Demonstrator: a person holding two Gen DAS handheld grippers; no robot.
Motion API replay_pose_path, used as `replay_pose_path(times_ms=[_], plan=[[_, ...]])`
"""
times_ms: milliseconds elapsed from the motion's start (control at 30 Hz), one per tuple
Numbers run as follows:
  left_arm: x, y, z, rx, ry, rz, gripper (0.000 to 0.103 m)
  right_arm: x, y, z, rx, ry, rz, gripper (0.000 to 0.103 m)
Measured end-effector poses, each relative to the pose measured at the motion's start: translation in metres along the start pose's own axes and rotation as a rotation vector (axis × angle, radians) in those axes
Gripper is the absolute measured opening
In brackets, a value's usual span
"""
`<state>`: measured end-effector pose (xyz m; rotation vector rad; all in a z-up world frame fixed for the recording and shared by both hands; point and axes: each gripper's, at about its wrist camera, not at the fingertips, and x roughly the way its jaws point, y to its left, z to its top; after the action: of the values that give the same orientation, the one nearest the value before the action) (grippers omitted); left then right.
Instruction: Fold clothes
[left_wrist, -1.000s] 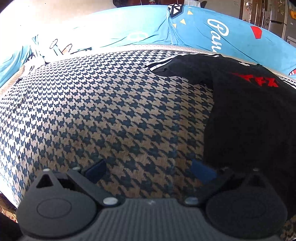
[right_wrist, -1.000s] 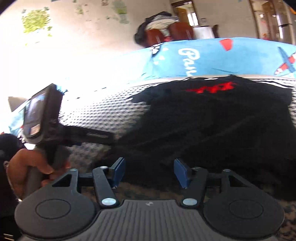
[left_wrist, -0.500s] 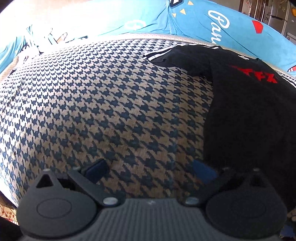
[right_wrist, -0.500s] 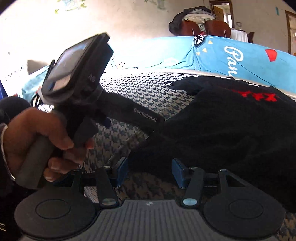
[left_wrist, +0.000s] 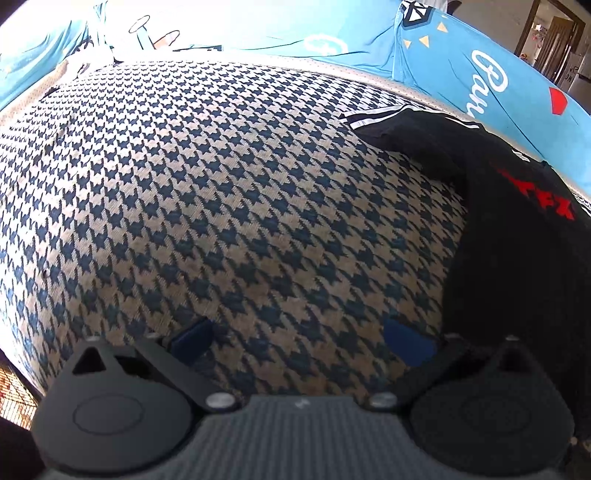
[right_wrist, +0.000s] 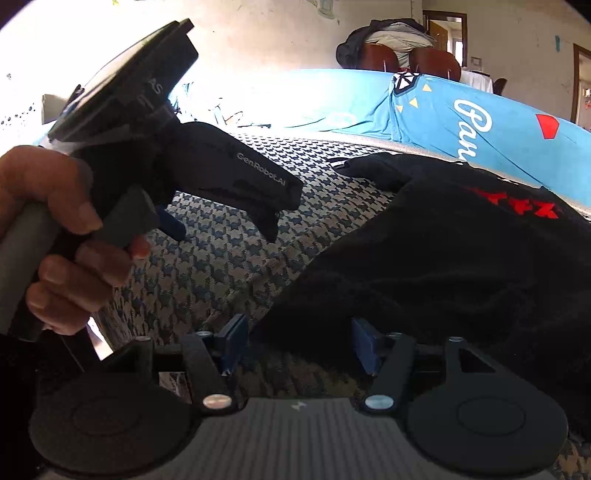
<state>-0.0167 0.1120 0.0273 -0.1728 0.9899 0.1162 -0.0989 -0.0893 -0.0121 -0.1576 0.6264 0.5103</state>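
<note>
A black T-shirt (left_wrist: 517, 258) with red lettering and white-striped sleeve trim lies spread on a houndstooth-covered surface (left_wrist: 221, 203), at the right of the left wrist view. My left gripper (left_wrist: 299, 339) is open over bare houndstooth, just left of the shirt's side edge. In the right wrist view the same black T-shirt (right_wrist: 443, 266) fills the right half. My right gripper (right_wrist: 299, 341) is open at the shirt's near hem, the dark cloth lying between its blue pads. The left gripper (right_wrist: 221, 199) shows there from the side, held by a hand (right_wrist: 55, 236).
A light blue printed sheet (left_wrist: 480, 85) covers the far side beyond the houndstooth cloth. Chairs with draped clothes (right_wrist: 399, 48) stand by the back wall. The houndstooth surface drops off at the near left edge (left_wrist: 14, 354).
Both views have swung left and closer. The left gripper has dropped lower toward the cloth beside the shirt. The hand-held left gripper now looms larger in the right wrist view.
</note>
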Motion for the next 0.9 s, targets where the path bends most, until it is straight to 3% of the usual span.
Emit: replay_pose_path(times_ms=[167, 233, 333, 400, 467, 700, 900], plan=[[-0.002, 0.003, 0.0, -0.004, -0.012, 0.002, 0.103, 0.004, 0.003, 0.0, 0.001, -0.005, -0.032, 0.061], [-0.003, 0.003, 0.0, 0.0, -0.02, 0.007, 0.103, 0.006, 0.003, 0.0, 0.005, -0.009, -0.049, 0.055], [-0.004, 0.003, 0.001, 0.008, -0.03, 0.019, 0.103, 0.008, -0.002, 0.003, 0.045, -0.014, -0.067, 0.037], [-0.005, 0.003, 0.001, 0.008, -0.037, 0.025, 0.103, 0.006, -0.006, 0.006, 0.071, -0.021, -0.073, 0.016], [-0.007, 0.004, 0.002, 0.007, -0.049, 0.033, 0.103, 0.002, -0.011, 0.01, 0.094, -0.036, -0.066, 0.014], [-0.022, 0.012, 0.007, -0.009, -0.138, 0.097, 0.103, -0.031, -0.012, 0.035, 0.13, -0.11, 0.137, 0.011], [-0.034, 0.024, 0.011, -0.031, -0.188, 0.134, 0.103, -0.016, 0.016, 0.031, 0.077, -0.059, 0.287, 0.011]])
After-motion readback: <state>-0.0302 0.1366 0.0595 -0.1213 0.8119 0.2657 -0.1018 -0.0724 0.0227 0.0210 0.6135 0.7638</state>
